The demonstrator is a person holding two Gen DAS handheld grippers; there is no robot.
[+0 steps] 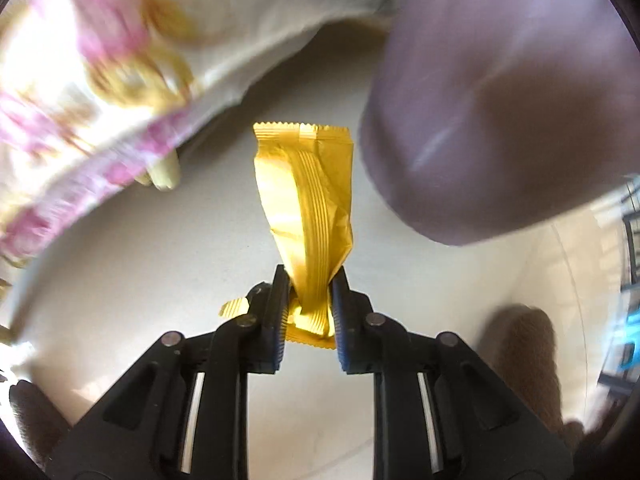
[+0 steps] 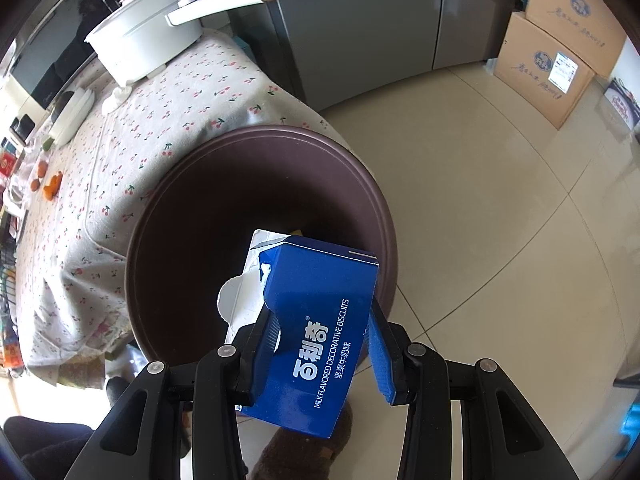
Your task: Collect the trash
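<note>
While the left gripper [image 1: 310, 300] is clamped on a yellow snack wrapper [image 1: 308, 200] hanging clear of the floor, the right gripper [image 2: 324, 344] grips a blue biscuit box [image 2: 320, 328] over the brown bin [image 2: 260, 216] just ahead, evidently for dropping.

We are in a home, in its kitchen or dining corner. Ahead and to the left of the right claw [image 2: 324, 344] stands a desk [image 2: 168, 120] draped in a cherry-print cloth, carrying a white electric pot [image 2: 148, 44] with a long handle, and small orange fruit [image 2: 42, 174] at its far left edge. Straight ahead beyond the desk rises a grey fridge [image 2: 360, 20]. Ahead to the right, stacked cardboard boxes [image 2: 556, 44] sit on a glossy tiled floor [image 2: 500, 200]. Just under the claw's tips we see a brown round bin [image 2: 256, 200] standing against the desk.
</note>
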